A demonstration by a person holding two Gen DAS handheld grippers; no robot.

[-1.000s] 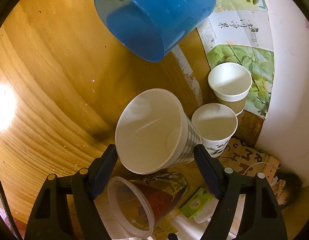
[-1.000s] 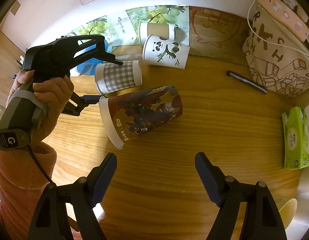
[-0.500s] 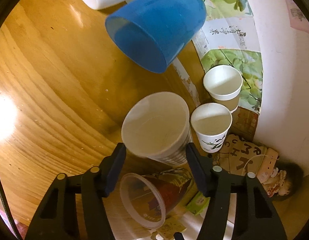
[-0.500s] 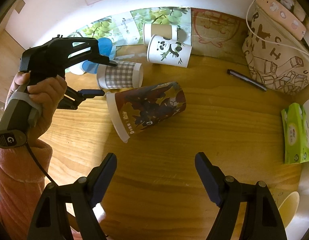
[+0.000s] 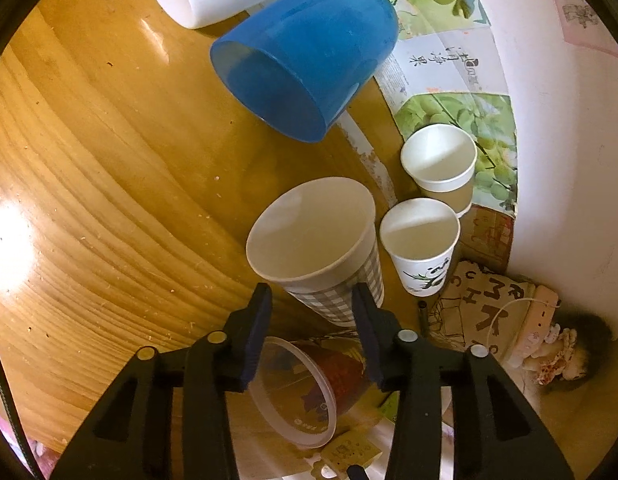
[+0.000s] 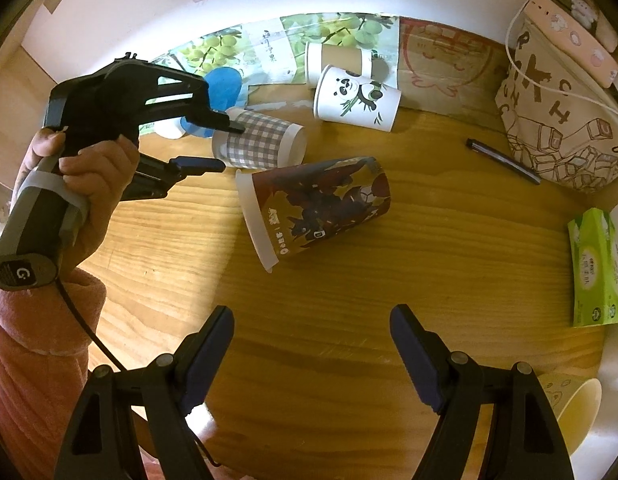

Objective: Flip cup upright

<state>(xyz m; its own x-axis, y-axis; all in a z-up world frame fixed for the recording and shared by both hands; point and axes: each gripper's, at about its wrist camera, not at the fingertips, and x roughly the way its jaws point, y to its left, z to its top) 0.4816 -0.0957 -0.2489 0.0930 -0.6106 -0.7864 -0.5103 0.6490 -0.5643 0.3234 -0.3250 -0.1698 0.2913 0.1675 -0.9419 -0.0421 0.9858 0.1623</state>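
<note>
A grey-and-white checked paper cup (image 5: 329, 264) is lying on its side on the wooden tabletop (image 5: 109, 208), and the left tool (image 5: 311, 320) is gripping its lower body, one pad on each side. Its jaws have just been closing, with the cup between them; a second ago they were standing wide on either side of it, and now they are pressing its walls. In the left wrist view the cup's open mouth is facing the camera at twelve o'clock from the tool. In the right wrist view the cup's long axis is running roughly level, from nine o'clock towards three o'clock, with the rim at the three o'clock end. The right tool (image 6: 311, 354) is hanging half open and empty, well apart from this cup, so the left hand (image 6: 89, 176) is the nearer one. A large brown printed paper cup (image 6: 313, 208) is also lying on its side just beside the checked one, at about five o'clock from it. Standing the cup up is likely calling for a wrist turn that lifts the rim
</note>
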